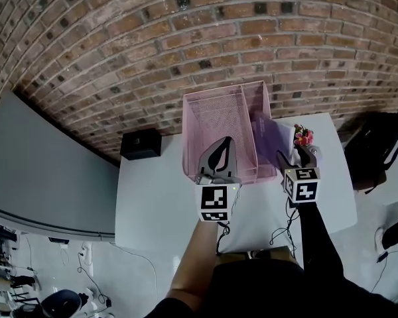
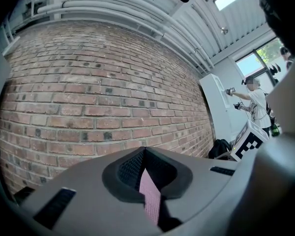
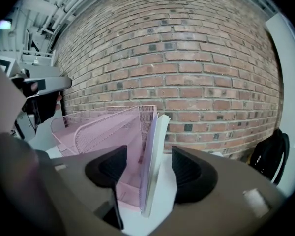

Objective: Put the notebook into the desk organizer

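Right gripper (image 3: 148, 157) spread, notebook (image 3: 153, 132) standing between its jaws, untouched; left gripper (image 2: 144, 152) pinches desk organizer (image 1: 215, 114).

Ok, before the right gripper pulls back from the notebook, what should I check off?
1. Right gripper jaws apart, pads clear of the notebook: ok.
2. Notebook standing on edge against the desk organizer: ok.
3. Notebook's bottom edge seated inside a compartment: cannot tell.
4. Left gripper shut on the organizer's mesh edge, steadying it: ok.
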{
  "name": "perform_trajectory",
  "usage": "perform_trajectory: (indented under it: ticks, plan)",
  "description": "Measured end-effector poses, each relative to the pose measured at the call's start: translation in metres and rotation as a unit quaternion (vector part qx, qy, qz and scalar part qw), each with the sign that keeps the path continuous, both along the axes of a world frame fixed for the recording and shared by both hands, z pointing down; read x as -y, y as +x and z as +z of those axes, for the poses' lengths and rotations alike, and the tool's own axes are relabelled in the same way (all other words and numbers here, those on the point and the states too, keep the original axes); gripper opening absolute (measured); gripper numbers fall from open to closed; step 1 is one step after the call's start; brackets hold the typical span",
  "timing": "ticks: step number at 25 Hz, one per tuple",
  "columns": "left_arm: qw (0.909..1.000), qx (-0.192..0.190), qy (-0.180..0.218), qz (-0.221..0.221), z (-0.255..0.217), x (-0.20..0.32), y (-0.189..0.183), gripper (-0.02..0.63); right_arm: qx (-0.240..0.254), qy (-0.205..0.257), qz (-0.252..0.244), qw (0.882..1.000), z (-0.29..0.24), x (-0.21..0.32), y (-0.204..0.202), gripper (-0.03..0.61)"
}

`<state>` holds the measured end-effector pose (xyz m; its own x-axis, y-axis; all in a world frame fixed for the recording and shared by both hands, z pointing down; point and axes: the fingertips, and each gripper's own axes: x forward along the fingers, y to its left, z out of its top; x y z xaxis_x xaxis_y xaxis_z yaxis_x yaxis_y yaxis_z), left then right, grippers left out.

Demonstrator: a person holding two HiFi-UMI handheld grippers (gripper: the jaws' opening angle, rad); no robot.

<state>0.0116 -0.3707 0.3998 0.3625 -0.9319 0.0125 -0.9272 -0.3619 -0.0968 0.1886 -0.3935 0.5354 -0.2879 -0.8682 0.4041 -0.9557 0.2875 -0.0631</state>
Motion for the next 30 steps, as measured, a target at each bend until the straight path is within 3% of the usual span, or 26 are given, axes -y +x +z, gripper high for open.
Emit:
perform_trajectory:
  ticks: [13,30]
  plan:
    - [0.9990,-0.018,0.004,0.041,-0.022,-0.067,-0.017,0.008,-0.021,0.047,0.033,0.998,-0.055,-0.077,-0.015,0.278]
    - [0.9976,0.009,-0.003,0.068,-0.025,-0.168,-0.038,0.008,-0.042,0.157,0.012,0.987,-0.126,-0.197,-0.049,0.276]
